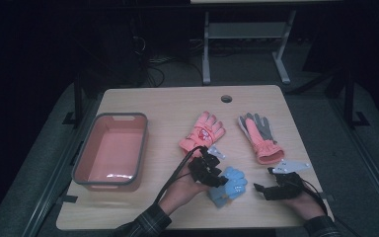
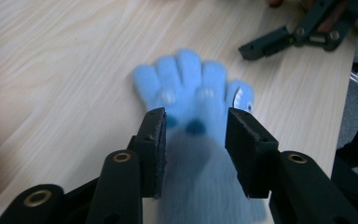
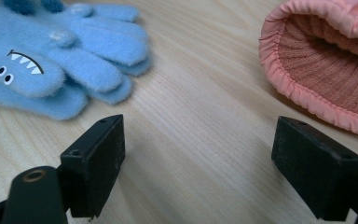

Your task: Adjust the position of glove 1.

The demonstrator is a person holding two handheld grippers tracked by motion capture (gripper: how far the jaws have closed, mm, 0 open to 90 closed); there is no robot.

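A fuzzy blue glove (image 1: 231, 185) with a shark face lies near the table's front edge, fingers pointing away in the left gripper view (image 2: 191, 84). My left gripper (image 1: 218, 178) sits low over its cuff, jaws apart on either side (image 2: 195, 135), and I see no squeeze on the fabric. To its right, my right gripper (image 1: 264, 178) rests open over bare wood (image 3: 200, 154), with the blue glove (image 3: 51, 60) off to one side and a pink glove's cuff (image 3: 326, 60) to the other.
A pink glove (image 1: 202, 132) and a pink-and-grey glove (image 1: 259, 136) lie mid-table. A pink bin with a grey rim (image 1: 143, 143) stands at the left. A cable hole (image 1: 226, 98) is near the far edge. The right gripper (image 2: 298, 32) shows beyond the blue glove.
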